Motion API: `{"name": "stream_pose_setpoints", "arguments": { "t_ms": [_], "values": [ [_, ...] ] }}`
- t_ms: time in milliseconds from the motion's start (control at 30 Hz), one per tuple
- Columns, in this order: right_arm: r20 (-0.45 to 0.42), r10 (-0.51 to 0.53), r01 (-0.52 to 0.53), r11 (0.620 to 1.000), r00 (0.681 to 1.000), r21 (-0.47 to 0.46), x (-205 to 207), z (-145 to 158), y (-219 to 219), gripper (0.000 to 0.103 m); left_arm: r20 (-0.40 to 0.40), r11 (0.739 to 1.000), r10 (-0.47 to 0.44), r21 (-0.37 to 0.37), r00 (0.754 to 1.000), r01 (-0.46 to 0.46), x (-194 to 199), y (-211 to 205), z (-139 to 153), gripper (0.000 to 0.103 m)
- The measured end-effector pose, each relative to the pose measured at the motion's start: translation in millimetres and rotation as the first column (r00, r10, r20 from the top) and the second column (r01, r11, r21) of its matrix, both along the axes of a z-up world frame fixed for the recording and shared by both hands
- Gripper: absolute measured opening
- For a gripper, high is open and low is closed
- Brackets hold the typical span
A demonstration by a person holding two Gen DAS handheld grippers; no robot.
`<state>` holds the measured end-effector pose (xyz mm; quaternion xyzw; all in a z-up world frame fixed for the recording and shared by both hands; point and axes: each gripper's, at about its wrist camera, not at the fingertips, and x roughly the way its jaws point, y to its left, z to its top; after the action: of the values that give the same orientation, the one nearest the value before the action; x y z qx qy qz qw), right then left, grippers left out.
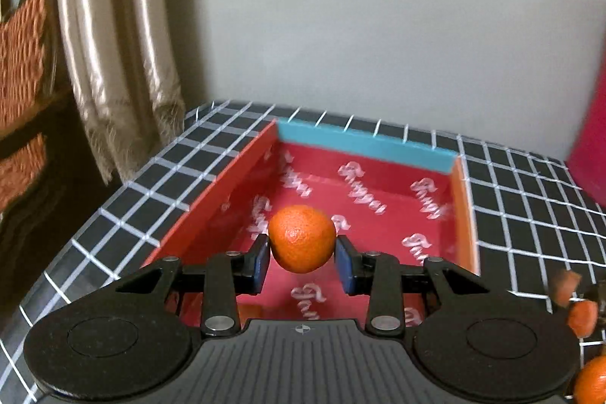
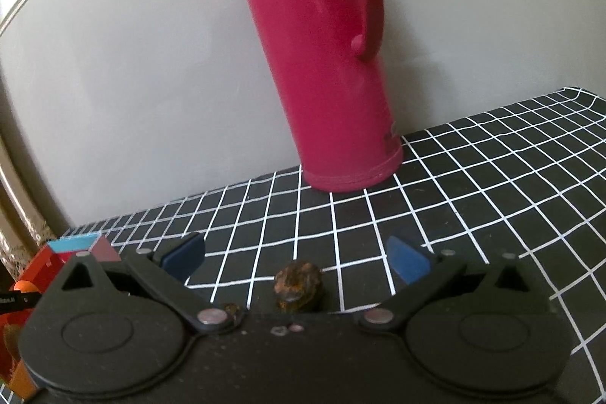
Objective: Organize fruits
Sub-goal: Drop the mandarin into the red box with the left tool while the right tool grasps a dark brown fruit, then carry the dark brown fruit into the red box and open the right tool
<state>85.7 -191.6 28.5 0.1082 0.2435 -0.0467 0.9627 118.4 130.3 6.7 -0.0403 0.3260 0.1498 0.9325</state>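
While I am looking along both of my tongs, the black tablecloth with its white grid (image 2: 473, 184) is taking up most of the ground, running up against a pale wall. On it, in my right view, a tall magenta flask (image 2: 322, 63) with a side handle is standing upright near the wall. In my left view an open red box (image 1: 235, 184), with a turquoise far wall and white lettering on its floor, is lying on the cloth, and a sliver of it is also showing at the far left edge of my right view. My left tongs (image 1: 302, 262) are pinching an orange tangerine (image 1: 302, 238) between their blue pads, holding it above the box floor, near the middle of the box. My right tongs (image 2: 297, 258) are standing spread wide with nothing between the pads; just in front of them a small dark, brownish-orange lump (image 2: 299, 284) is sitting on the cloth, too blurred for me to tell what it is. More orange fruit (image 1: 592, 383) is peeking in at the lower right edge of my left view.
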Motion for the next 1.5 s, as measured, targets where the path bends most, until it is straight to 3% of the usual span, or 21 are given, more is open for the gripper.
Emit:
{"name": "stream_pose_setpoints", "arguments": {
  "t_ms": [67, 133, 367, 500, 567, 700, 733, 1067, 1267, 1500],
  "values": [
    [-0.01, 0.003, -0.003, 1.0, 1.0, -0.008, 1, -2, 3, 0.103, 0.014, 0.999, 0.004, -0.039, 1.0, -0.004, -3, 5, 0, 0.037],
    [-0.018, 0.004, -0.004, 1.0, 1.0, -0.019, 3, -3, 5, 0.103, 0.016, 1.0, 0.011, -0.013, 1.0, -0.01, -2, 5, -1, 0.037],
    [-0.038, 0.017, -0.019, 0.999, 0.999, -0.028, 6, -6, 13, 0.103, 0.016, 0.999, 0.031, -0.044, 0.999, -0.031, -6, 13, -2, 0.037],
    [-0.052, 0.027, -0.028, 0.999, 0.998, -0.025, 13, -10, 13, 0.103, 0.042, 0.999, 0.04, -0.032, 0.998, -0.039, -12, 12, 1, 0.057],
    [-0.064, 0.027, -0.028, 1.0, 0.998, -0.003, 17, -12, 12, 0.101, 0.07, 1.0, 0.03, -0.002, 0.997, -0.03, -17, 7, 7, 0.06],
    [-0.081, 0.021, -0.021, 1.0, 0.996, 0.001, 25, -16, 12, 0.089, 0.108, 0.999, 0.027, 0.039, 0.994, -0.031, -28, 6, 16, 0.082],
    [-0.089, 0.018, -0.019, 1.0, 0.996, -0.001, 27, -18, 13, 0.084, 0.118, 0.998, 0.03, 0.05, 0.993, -0.036, -31, 6, 18, 0.083],
    [-0.161, -0.021, 0.02, 1.0, 0.987, -0.004, 43, -33, 10, 0.071, 0.177, 0.995, 0.062, 0.071, 0.982, -0.075, -59, 19, 22, 0.087],
    [-0.174, -0.021, 0.017, 1.0, 0.985, -0.023, 47, -40, 15, 0.037, 0.204, 0.992, 0.077, 0.078, 0.976, -0.094, -63, 25, 22, 0.087],
    [-0.135, 0.001, -0.006, 0.999, 0.991, -0.037, 39, -35, 27, 0.037, 0.206, 0.99, 0.112, 0.064, 0.972, -0.128, -65, 36, 20, 0.087]
  ]
}}
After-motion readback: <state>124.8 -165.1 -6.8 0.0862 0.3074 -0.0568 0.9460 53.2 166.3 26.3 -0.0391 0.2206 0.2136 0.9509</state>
